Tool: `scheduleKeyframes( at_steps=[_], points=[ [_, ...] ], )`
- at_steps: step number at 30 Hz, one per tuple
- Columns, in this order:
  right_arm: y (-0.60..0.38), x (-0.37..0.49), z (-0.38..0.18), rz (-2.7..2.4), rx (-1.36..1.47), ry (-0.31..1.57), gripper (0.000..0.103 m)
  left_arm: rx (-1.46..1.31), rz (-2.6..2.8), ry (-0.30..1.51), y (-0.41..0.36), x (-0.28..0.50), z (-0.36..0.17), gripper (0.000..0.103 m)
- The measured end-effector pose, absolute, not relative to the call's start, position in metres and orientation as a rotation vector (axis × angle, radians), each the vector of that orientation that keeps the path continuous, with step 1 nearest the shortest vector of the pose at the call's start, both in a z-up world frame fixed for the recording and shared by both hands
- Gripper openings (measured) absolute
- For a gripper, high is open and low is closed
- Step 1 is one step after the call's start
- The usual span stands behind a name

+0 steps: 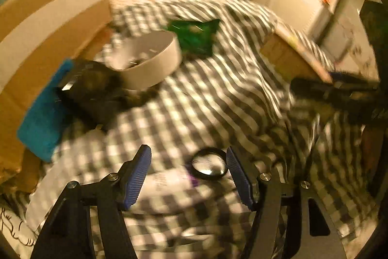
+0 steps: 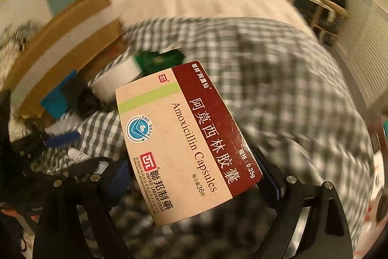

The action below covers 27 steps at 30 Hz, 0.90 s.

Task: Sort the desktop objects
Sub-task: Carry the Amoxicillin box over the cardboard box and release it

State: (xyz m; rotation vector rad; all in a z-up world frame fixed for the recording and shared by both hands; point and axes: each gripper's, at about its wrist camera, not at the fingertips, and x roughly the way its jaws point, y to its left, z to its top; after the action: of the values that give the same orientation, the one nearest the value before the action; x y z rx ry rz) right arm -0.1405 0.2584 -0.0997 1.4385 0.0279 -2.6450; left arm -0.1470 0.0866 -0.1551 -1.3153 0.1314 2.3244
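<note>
A: Right tool [image 2: 194,176] is clamping the Amoxicillin box [image 2: 184,145], carrying it up over the checkered cloth [image 2: 278,89]. Left tool [image 1: 188,176] is hanging wide open with nothing in it, the little lens [image 1: 210,163] sitting between its pads.

B: I'd be keeping the box level heading for the white tray [image 1: 155,57], near the green packet [image 1: 194,34]. Cardboard [image 1: 48,23] is crowding that side; the middle's looking roomier.

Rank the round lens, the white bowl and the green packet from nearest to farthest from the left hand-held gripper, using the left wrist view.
1. Round lens, just ahead of the left hand-held gripper, beside its right finger.
2. White bowl, farther ahead, to the left.
3. Green packet, just behind the bowl.
</note>
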Motion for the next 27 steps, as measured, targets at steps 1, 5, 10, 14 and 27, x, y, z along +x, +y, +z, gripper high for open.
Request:
scheduleKeyframes(
  at_steps=[1,5,10,14,27],
  points=[
    [0.266,-0.136,-0.099,-2.65,1.423,-0.024,0.09,-1.336,2.32,0.175,0.096,-0.151,-0.159,0.067],
    [0.277,-0.127,-0.1,-2.673,1.366,-0.126,0.09,-1.339,2.316,0.203,0.105,-0.149,-0.167,0.031],
    [0.273,-0.127,-0.109,-2.681,1.341,-0.118,0.09,-1.314,2.386,0.188,0.099,-0.146,-0.161,0.006],
    [0.282,-0.121,-0.11,-2.683,1.318,-0.143,0.09,-1.268,2.448,0.121,0.084,-0.147,-0.147,0.006],
    [0.265,-0.093,-0.083,-2.699,1.299,-0.005,0.09,-1.079,2.568,0.132,0.046,-0.104,-0.071,0.006]
  ],
)
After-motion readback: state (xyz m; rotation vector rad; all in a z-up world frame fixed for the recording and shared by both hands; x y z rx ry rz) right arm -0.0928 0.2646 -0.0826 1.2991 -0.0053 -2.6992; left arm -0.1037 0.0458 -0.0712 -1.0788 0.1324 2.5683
